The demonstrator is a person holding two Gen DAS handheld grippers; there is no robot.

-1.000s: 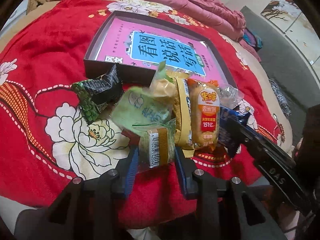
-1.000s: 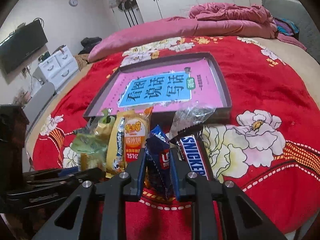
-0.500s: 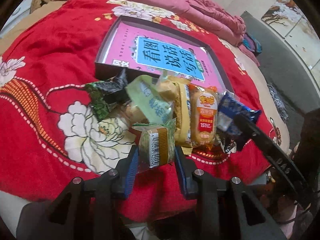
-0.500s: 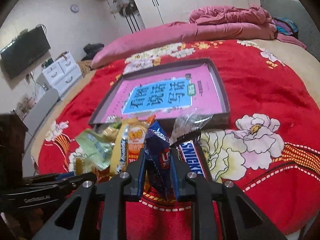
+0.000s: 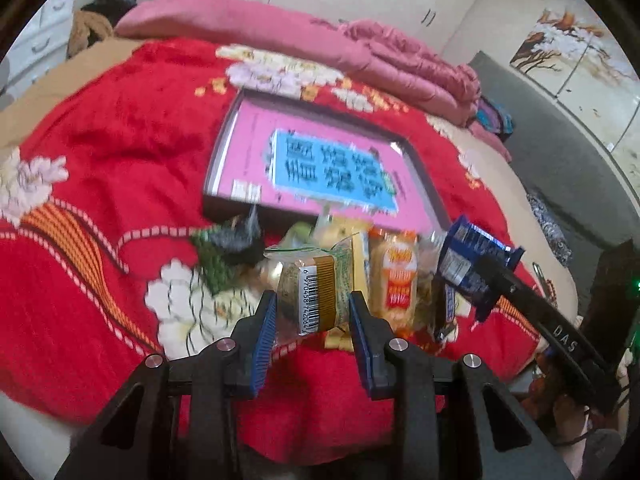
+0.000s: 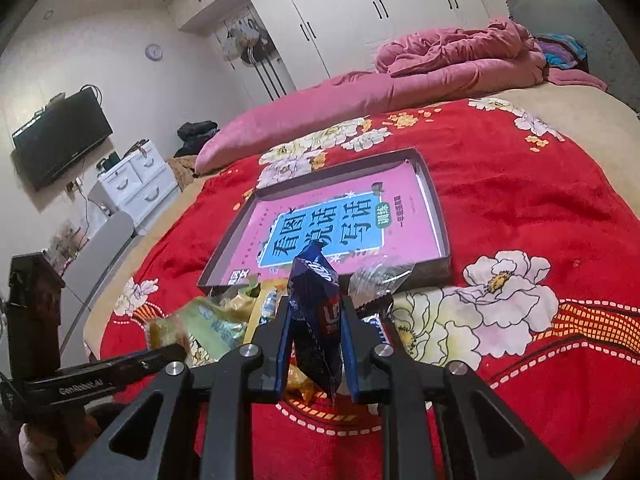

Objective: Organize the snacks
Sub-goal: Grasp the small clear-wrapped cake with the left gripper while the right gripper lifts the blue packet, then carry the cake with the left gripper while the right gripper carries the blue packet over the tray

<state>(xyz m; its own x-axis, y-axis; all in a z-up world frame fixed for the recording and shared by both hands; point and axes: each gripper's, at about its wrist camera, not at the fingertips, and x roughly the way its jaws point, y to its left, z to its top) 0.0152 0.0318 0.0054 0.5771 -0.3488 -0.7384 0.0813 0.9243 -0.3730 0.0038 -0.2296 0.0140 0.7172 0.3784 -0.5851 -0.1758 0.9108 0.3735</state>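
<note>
Left gripper (image 5: 313,312): we clamp barcode packet (image 5: 318,294), lower centre.
Right gripper (image 6: 316,338): clamped on blue packet (image 6: 316,320).
Risk: slippery wrappers may slide before tray (image 6: 434,196).

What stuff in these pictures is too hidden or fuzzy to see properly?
- Left wrist view: the big writing on the pink book in the box is smeared by motion blur.
- Left wrist view: the snack pile is partly covered by the clear packet in the jaws.
- Right wrist view: the blue packet and jaws hide the snacks behind.
- Right wrist view: the wall clock is too small to read.
</note>
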